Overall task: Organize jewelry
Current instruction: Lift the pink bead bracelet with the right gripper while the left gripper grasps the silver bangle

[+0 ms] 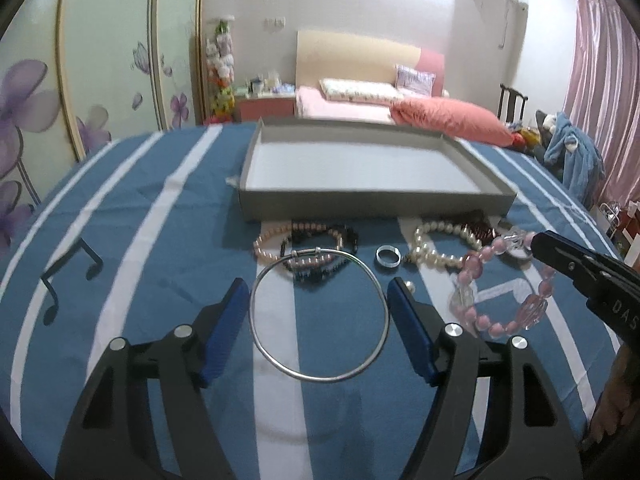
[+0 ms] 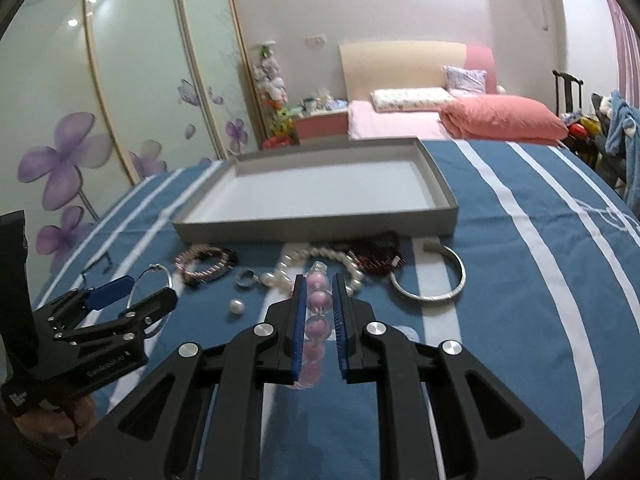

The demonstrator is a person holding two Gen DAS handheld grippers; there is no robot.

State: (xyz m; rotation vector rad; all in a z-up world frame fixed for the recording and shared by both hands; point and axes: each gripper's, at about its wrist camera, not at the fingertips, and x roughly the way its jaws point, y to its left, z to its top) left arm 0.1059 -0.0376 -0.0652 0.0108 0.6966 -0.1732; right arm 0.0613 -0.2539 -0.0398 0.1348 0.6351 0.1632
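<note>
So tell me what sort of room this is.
A home bedroom, most likely: a bed with a folded salmon-pink quilt, a floral sliding-door wardrobe and pink curtains stand behind the blue-and-white striped cloth that bears the jewelry.

Well beyond the tongs stands a bed [image 1: 344,106] with a salmon quilt [image 1: 448,120], a flowered wardrobe [image 1: 100,80] to their left, and pink curtains [image 1: 600,92], slightly blurred, right.
</note>
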